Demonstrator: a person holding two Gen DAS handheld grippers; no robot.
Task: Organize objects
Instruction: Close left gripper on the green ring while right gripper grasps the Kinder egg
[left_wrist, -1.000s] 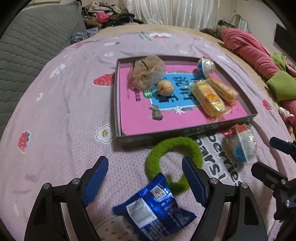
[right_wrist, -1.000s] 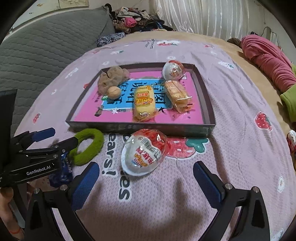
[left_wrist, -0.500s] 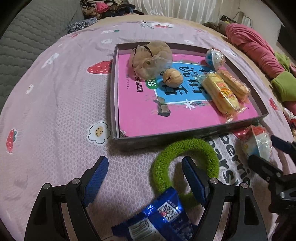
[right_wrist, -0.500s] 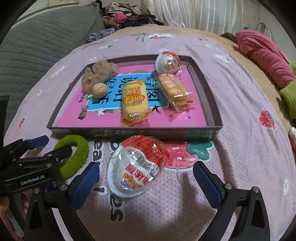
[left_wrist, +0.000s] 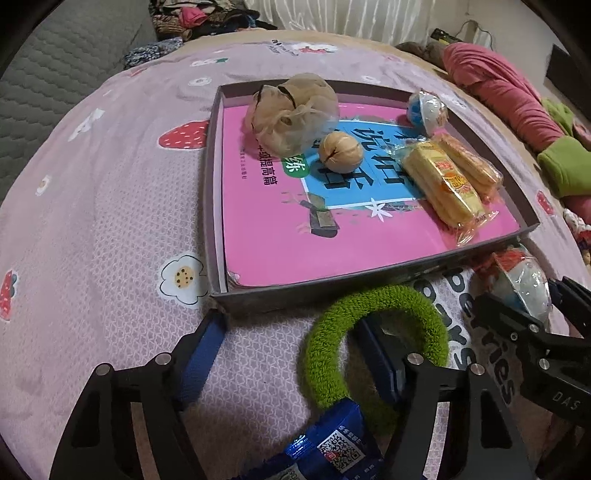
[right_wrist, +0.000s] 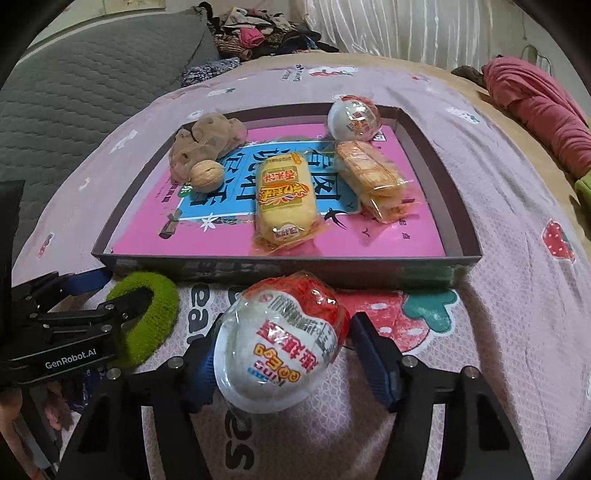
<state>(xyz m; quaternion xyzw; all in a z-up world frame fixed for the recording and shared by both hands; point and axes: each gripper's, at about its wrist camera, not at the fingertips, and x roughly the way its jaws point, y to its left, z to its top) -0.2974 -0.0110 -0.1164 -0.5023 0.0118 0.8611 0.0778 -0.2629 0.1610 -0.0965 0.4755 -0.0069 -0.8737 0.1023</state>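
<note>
A fuzzy green ring (left_wrist: 373, 332) lies on the pink bedspread in front of the shallow grey tray (left_wrist: 214, 184). My left gripper (left_wrist: 288, 356) is closing. Its right finger is inside the ring's hole and its left finger (left_wrist: 199, 358) stands well clear of the ring. A blue snack packet (left_wrist: 332, 446) lies under it. In the right wrist view a red-and-white toy egg (right_wrist: 284, 343) sits between the jaws of my right gripper (right_wrist: 284, 360). They are closing, with both pads against the egg's sides. The left gripper (right_wrist: 114, 291) and the ring (right_wrist: 155, 314) show at the left.
The tray (right_wrist: 288, 264) holds a pink book, a beige mesh pouch (right_wrist: 207, 140), a walnut (right_wrist: 207, 175), two wrapped snack cakes (right_wrist: 284, 199) and a second toy egg (right_wrist: 352, 118). A grey quilt lies to the left, and red and green clothing (left_wrist: 513, 99) to the right.
Both grippers came forward and down. The right jaws went from wide open to closed in on the toy egg. The left jaws narrowed, with the right finger now inside the ring.
</note>
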